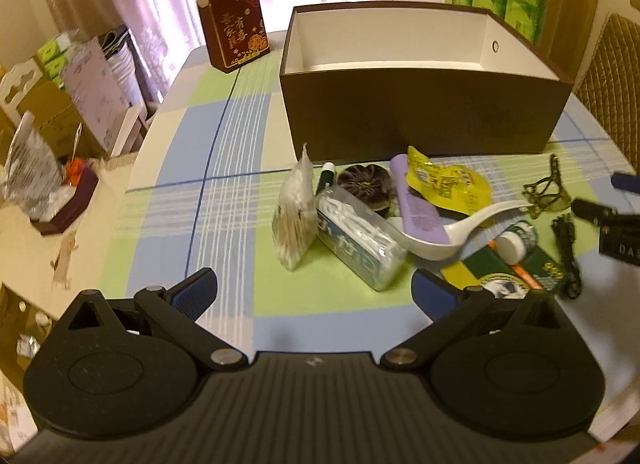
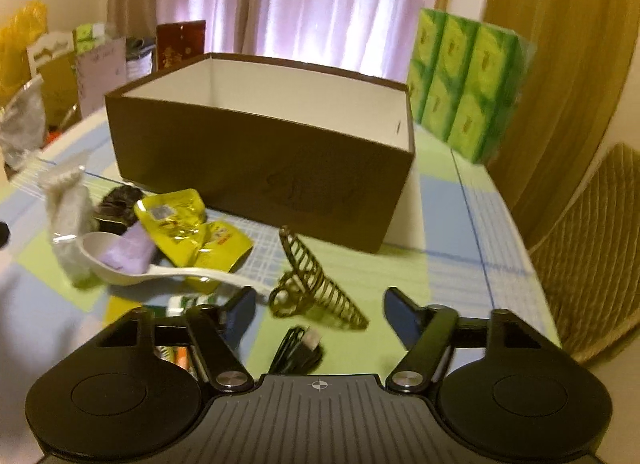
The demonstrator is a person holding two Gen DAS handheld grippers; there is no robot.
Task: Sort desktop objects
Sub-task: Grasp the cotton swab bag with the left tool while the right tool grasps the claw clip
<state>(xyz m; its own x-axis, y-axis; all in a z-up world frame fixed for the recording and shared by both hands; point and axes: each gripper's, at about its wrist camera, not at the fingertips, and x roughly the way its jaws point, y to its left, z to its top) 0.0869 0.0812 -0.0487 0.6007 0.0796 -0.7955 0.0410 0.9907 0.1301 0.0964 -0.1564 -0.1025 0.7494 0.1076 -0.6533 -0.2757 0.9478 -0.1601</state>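
Both grippers spread wide, nothing held. Left gripper (image 1: pixel 314 292) hovers over bare tablecloth (image 1: pixel 224 151), short of the clutter pile; right gripper (image 2: pixel 320 308) sits low over the pile's right end, w/ the gold wire claw clip (image 2: pixel 310 288) lying roughly between its fingers but not touched, and a black coiled cable (image 2: pixel 298 350) just beneath, near the cam. Brown open box (image 1: pixel 420 111) w/ white inside stands behind the pile, toward the window; from what shows of its interior nothing is in it, though its floor is mostly hidden. Pile in front of the box, L to R in left view: clear bag of cotton swabs (image 1: pixel 294 211), tilted up on its end; clear plastic tub of floss picks (image 1: pixel 360 240) touching the bag; small green-capped tube (image 1: pixel 326 179) behind the tub; dark round ribbed thing (image 1: pixel 364 183), can't tell what; lilac tube (image 1: pixel 418 199) resting in the bowl of a white ceramic spoon (image 1: pixel 452 229); yellow foil snack packs (image 1: pixel 448 179) leaning on the tube; small white-capped bottle (image 1: pixel 516 240) on a green/yellow flat pkg (image 1: pixel 504 268). Clip lies well right of the spoon handle. Red upright gift box (image 1: pixel 236 27) stands apart at table's far left corner. Green tissue packs (image 2: pixel 468 87) stacked by the box's right side.
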